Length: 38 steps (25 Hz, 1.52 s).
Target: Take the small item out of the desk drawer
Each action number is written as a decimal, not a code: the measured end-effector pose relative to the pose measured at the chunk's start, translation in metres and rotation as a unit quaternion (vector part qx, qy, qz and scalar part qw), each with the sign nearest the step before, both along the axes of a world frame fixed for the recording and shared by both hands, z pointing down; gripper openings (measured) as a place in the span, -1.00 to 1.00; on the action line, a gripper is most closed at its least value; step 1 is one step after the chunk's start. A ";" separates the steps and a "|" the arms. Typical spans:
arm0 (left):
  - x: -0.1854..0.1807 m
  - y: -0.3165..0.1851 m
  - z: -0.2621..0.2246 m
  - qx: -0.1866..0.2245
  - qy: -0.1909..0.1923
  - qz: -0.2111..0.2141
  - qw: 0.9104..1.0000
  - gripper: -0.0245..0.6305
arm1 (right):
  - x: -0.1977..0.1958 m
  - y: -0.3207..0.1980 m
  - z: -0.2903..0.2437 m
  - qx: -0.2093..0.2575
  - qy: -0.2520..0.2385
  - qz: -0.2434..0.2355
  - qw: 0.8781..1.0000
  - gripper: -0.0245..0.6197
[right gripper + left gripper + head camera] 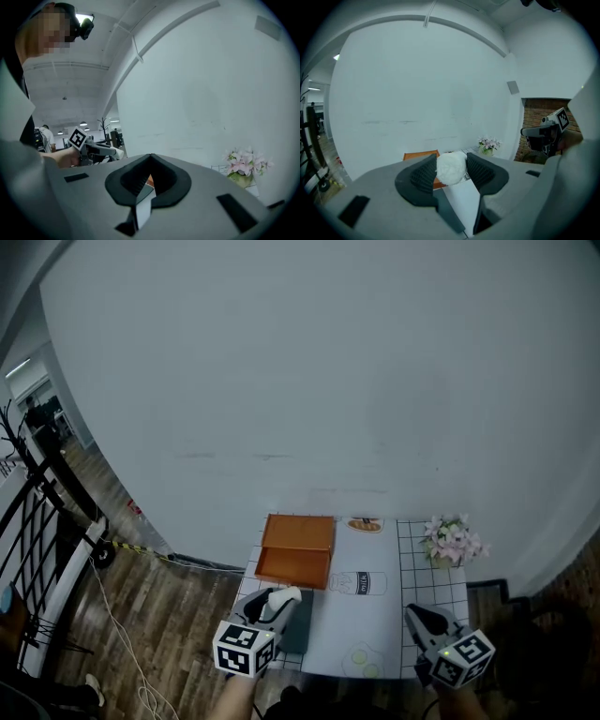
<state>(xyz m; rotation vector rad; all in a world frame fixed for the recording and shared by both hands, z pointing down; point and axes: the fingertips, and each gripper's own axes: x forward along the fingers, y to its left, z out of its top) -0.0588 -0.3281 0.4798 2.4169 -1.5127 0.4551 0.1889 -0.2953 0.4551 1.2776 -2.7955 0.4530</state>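
White and fluffy, the small ball point(451, 169) is clenched in my left hand-held gripper point(451, 156). The ribbed pads point(423, 174) press on it from both sides, and it fills the gap between them. From my head I see this gripper over the near left part of the counter point(375, 615), with the ball at its tip, outside the orange box point(298, 549).

That box lies just ahead of the left hand-held gripper, towards the pale wall point(309, 381), and it looks like a shallow open drawer. A flat dark grey thing point(302, 622) lies under the same gripper, on its right side; I cannot tell what it is.

My right hand-held gripper point(150, 156) is clenched on nothing: its two dark jaws meet at the tips. It is over the near right edge of the counter, well apart from the left one. Ahead of it, at the far right corner, stands a small bunch of pink and white flowers point(453, 540). A white cloth with a grid pattern point(427, 582) covers the counter between the two grippers.
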 end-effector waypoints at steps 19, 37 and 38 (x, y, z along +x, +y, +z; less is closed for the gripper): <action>-0.096 0.000 -0.049 0.076 0.028 -0.017 0.997 -0.28 | -0.102 -0.022 -0.068 0.100 -0.033 0.008 0.994 -0.91; -0.120 -0.006 -0.041 0.070 0.033 -0.030 0.997 -0.28 | -0.097 -0.013 -0.028 0.064 -0.005 0.040 0.997 -0.91; -0.121 -0.006 -0.040 0.069 0.033 -0.031 0.997 -0.28 | -0.097 -0.013 -0.027 0.062 -0.006 0.040 0.997 -0.91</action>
